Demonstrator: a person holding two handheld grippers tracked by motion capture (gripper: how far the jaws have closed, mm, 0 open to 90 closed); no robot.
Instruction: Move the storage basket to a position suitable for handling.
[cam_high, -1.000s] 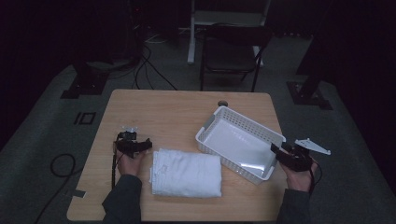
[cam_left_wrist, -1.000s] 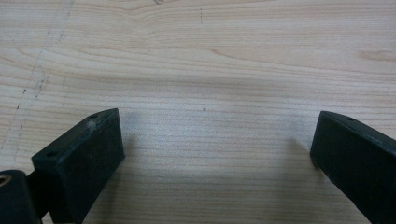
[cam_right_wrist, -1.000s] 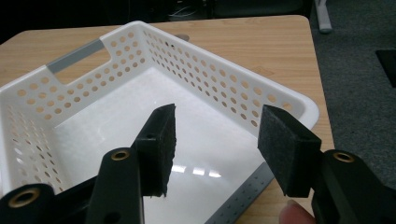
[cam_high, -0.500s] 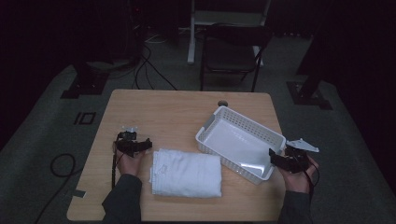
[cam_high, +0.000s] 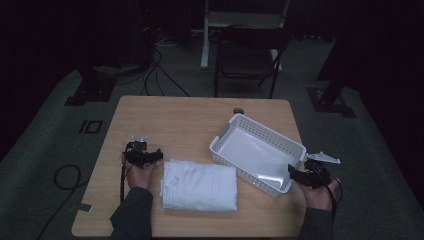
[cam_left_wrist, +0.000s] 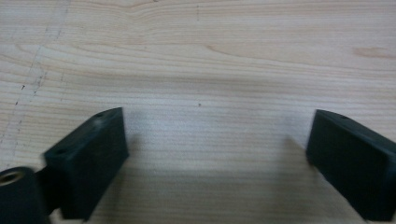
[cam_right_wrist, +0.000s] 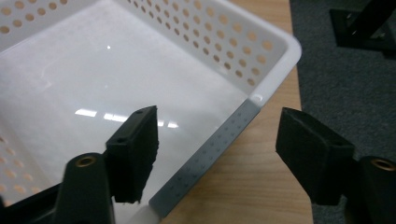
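Seen from above: two forearms in dark sleeves entering from the near edge of a light wooden table (cam_high: 190, 115). Left hand (cam_high: 140, 176) resting on the tabletop just beside the left short edge of a folded white towel (cam_high: 200, 186), wrist low, knuckles up, with the left gripper (cam_high: 152, 155) reaching forward and slightly toward the middle of the table, close above the wood. In the left gripper view, pointed steeply down at bare wood grain, black jaws wide apart with nothing between them; just been closing a little, gap still broad.

Right hand (cam_high: 316, 192) held off the table's right near corner, palm inward, forearm rising from the bottom edge. Right gripper (cam_high: 295, 173) aimed left and forward at the near right corner of a white perforated plastic basket (cam_high: 295, 145), grey three-cornered plate sticking out to the right above it. In the right gripper view, jaws straddling the basket's corner: left jaw over the smooth white floor inside, right jaw over wood outside, the grey strip (cam_right_wrist: 210, 158) of the end wall running between them. No pad pressing on the wall; jaws apart, just been narrowing.

Basket lying diagonally on the right half of the table, empty. Towel lying flat toward the near edge, between the two hands, close to the basket's long side.
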